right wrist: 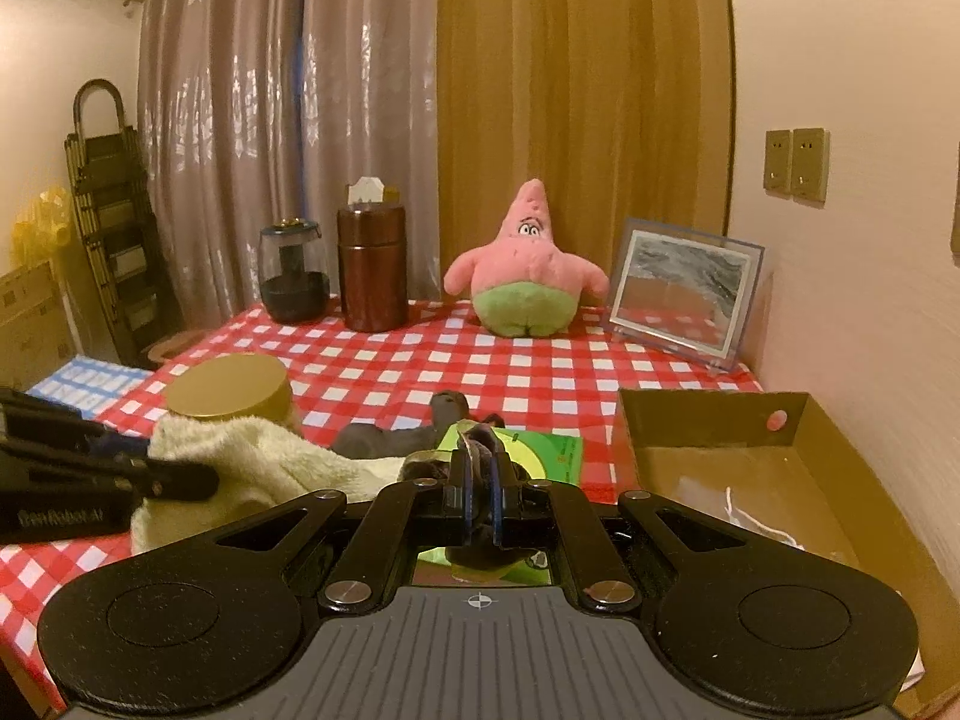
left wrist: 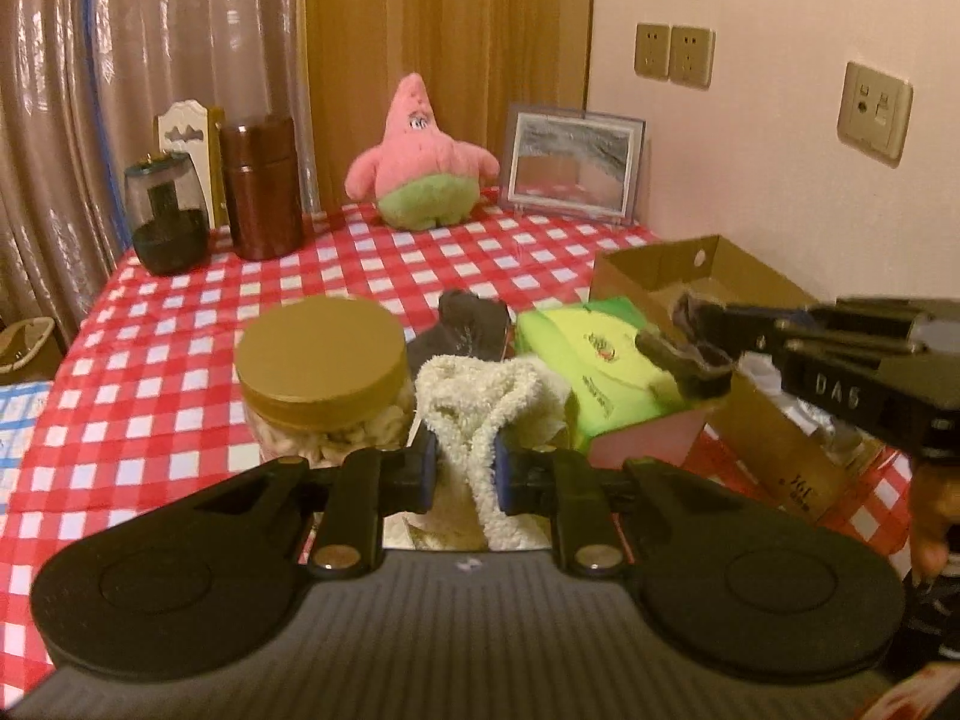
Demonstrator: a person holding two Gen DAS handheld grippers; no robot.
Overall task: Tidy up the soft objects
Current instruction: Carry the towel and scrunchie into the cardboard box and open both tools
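Barely started: left gripper clamping cream towel, right gripper pinching dark cloth, cardboard box at 3 o'clock holding no soft items yet.

The bench wears a cloth checked in red and white. On it the star-shaped plush is pink above and green below, with white eyes. The tall canister is dark glossy brown; the glass jar beside it is smoky grey with a black lower half. The plastic jar has a matte gold lid and pale contents. The fluffy towel is cream-white. The dark cloth is charcoal black. The flat packet is lime-yellow with a green edge and a small red-and-yellow emblem. The cardboard box is tan-brown. Both tongs, left and right, are black with blue pads.
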